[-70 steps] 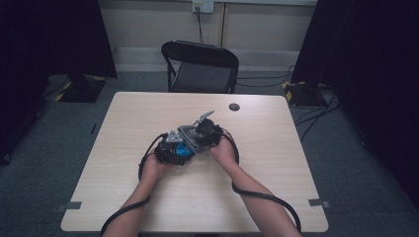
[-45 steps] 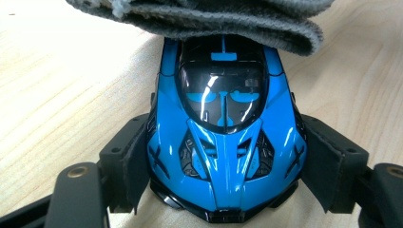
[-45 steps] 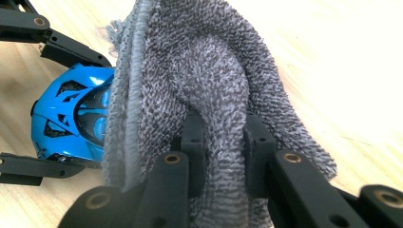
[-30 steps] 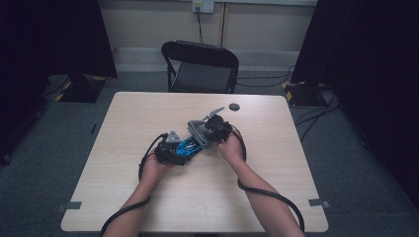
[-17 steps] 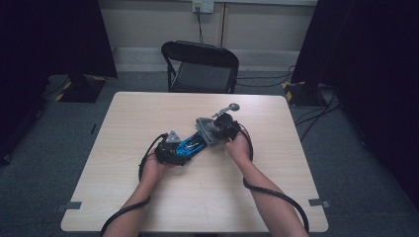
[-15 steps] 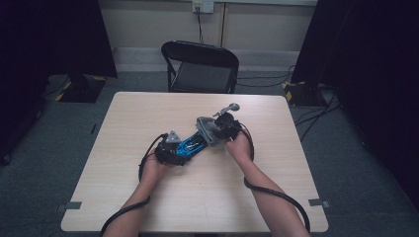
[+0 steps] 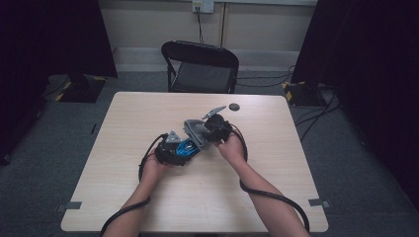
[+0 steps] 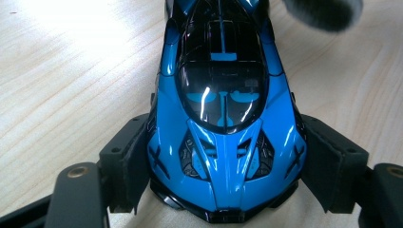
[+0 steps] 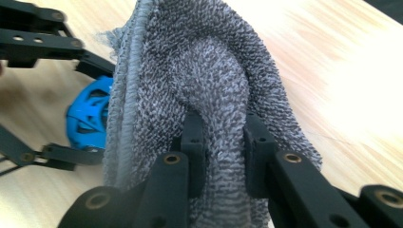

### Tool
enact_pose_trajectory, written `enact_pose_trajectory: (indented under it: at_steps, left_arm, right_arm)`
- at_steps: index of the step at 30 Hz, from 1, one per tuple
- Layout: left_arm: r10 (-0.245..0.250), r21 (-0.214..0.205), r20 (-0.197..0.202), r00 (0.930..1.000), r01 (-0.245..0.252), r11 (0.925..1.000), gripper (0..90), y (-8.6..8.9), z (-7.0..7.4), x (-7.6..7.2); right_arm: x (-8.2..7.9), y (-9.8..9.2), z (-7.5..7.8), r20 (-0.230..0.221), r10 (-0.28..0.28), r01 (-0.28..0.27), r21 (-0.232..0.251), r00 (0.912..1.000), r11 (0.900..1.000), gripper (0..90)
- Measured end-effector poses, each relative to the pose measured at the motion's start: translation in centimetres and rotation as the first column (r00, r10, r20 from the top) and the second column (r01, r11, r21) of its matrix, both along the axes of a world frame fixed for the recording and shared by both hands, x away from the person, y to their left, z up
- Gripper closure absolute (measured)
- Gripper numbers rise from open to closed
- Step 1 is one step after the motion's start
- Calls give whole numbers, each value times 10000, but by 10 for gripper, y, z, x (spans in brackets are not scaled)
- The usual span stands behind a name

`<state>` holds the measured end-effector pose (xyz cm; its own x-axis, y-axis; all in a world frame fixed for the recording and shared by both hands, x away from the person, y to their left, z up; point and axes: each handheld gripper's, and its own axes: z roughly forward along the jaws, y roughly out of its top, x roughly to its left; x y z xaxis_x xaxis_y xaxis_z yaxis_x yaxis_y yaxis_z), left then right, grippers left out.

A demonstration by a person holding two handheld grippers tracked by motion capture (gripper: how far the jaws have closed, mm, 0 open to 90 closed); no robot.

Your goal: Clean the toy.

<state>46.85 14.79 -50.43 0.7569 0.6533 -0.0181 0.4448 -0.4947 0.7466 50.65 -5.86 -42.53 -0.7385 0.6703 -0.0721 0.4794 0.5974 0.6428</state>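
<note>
Paintwork on the toy car point(image 8: 223, 128) is a glossy metallic blue, with a black glazed canopy, a blue stripe running along the roof and dark vented openings on the panel nearest my left camera. In the left gripper view I see it sitting on the pale wooden table point(image 8: 62, 71), lengthwise along the jaws, and my left gripper point(image 8: 223, 171) is clamped on its flanks: both padded jaws press against the bodywork, one on each side. From the high view the car point(image 7: 187, 147) lies near the middle of the table point(image 7: 123, 197), just ahead of my left gripper point(image 7: 179, 148) and just beside the right one.

My right gripper point(image 9: 222, 137) has its jaws pinched together on a fold of grey cloth point(image 9: 199, 85). The cloth is a looped terry weave, mottled dark and light grey, with a stitched hem along one edge; it bunches up over the jaws and hangs in front of the car. Past that hem, in the right gripper view, I catch a bright blue spoked wheel point(image 9: 90, 118) between the black links of the other gripper. In the high view the cloth point(image 7: 196, 130) sits over the far end of the car, touching it as far as I can tell, with my right gripper point(image 7: 210, 129) angled in from the right. A small dark disc point(image 7: 233, 106) lies farther back on the table, well apart from the car.
</note>
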Motion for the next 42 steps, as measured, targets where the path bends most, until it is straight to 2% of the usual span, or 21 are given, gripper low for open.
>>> enact_pose_trajectory:
  at_steps: [8,17,21,32,42]
  left_arm:
    - [7,2,2,10000,-7,10000,260,0,0,0]
    - [12,22,21,10000,-12,10000,260,0,0,0]
    - [8,29,20,10000,-8,10000,260,0,0,0]
    - [74,-23,30,10000,-74,10000,260,0,0,0]
    - [75,-36,28,10000,-75,10000,260,0,0,0]
  right_arm:
    - [-6,19,-6,-178,584,-583,32,9981,9983,749]
    - [-14,38,-13,-273,1196,-1201,-181,9924,9926,746]
    - [-16,42,-20,-304,1258,-1266,-236,9916,9917,744]
    - [-19,49,-22,-243,1531,-1540,-370,9879,9874,742]
    - [-18,50,-24,-383,1648,-1657,-213,9856,9860,744]
